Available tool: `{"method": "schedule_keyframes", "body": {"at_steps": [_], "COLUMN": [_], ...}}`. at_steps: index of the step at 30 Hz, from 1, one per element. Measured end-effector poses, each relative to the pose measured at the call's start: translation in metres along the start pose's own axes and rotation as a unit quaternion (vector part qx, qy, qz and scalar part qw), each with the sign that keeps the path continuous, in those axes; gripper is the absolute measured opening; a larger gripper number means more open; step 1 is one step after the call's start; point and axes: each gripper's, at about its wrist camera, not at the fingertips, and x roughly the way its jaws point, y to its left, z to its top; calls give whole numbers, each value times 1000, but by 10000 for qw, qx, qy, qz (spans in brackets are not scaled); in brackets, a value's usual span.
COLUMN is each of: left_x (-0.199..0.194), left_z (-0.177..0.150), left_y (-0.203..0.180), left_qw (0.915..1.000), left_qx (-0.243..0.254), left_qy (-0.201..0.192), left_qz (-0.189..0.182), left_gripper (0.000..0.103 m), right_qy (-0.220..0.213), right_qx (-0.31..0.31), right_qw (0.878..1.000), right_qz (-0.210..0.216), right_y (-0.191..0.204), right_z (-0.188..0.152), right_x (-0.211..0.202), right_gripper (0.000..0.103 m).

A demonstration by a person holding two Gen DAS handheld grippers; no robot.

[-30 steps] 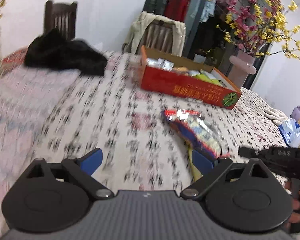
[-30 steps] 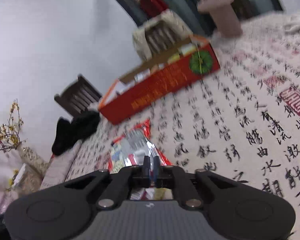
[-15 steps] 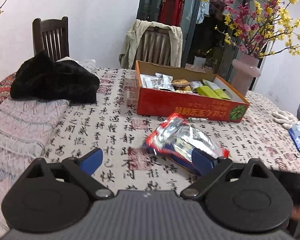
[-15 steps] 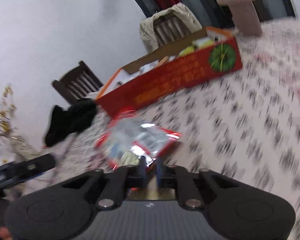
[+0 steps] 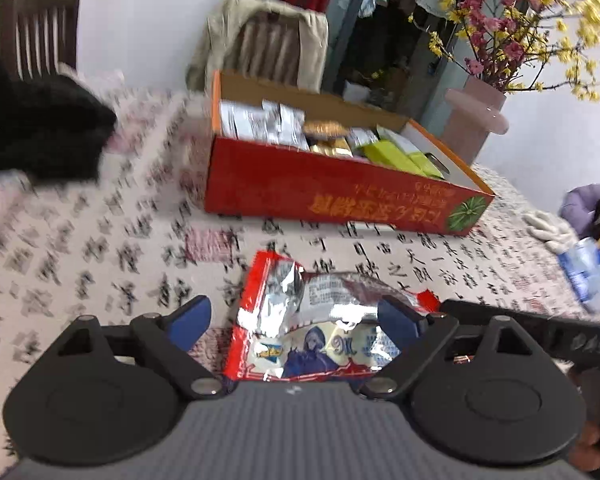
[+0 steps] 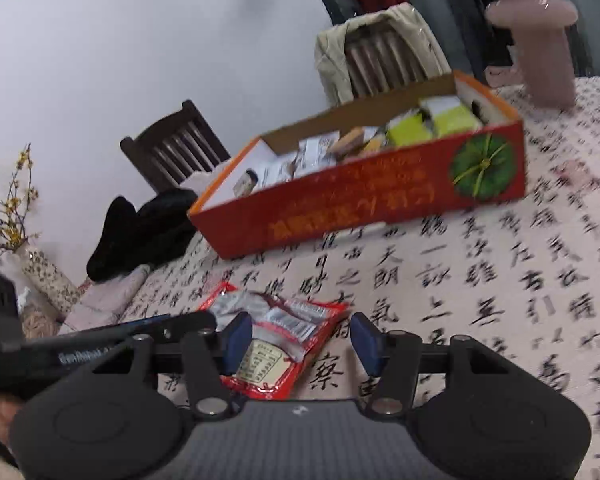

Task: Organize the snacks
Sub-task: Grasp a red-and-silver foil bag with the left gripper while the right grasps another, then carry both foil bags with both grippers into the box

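The right gripper [image 6: 302,338] has just let go of the shiny red snack bag [image 5: 320,328]; its fingers are spreading. The bag lies on the table [image 5: 100,248] before the red cardboard box [image 5: 340,196]. The left gripper [image 5: 296,322] is wide, closing slightly around it.

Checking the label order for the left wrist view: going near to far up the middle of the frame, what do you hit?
left gripper → red and silver snack bag lying between its open jaws → bare tablecloth → red cardboard box of snacks → chair draped with a beige jacket.
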Motion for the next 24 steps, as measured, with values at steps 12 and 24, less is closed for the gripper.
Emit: {"method": "schedule_keyframes", "body": {"at_steps": [12, 24], "left_x": [-16, -79], "left_z": [-16, -51], "left_y": [6, -53], "left_qw": [9962, 9962], "left_qx": [-557, -461], "left_qy": [171, 31], "left_qz": [-651, -732], "left_gripper": [28, 18], "right_qy": [170, -139], "right_qx": [159, -133], "right_qw": [9993, 9998], "right_qz": [278, 109], "right_y": [-8, -5], "right_z": [-8, -31], "right_x": [-4, -85], "right_gripper": [18, 15]}}
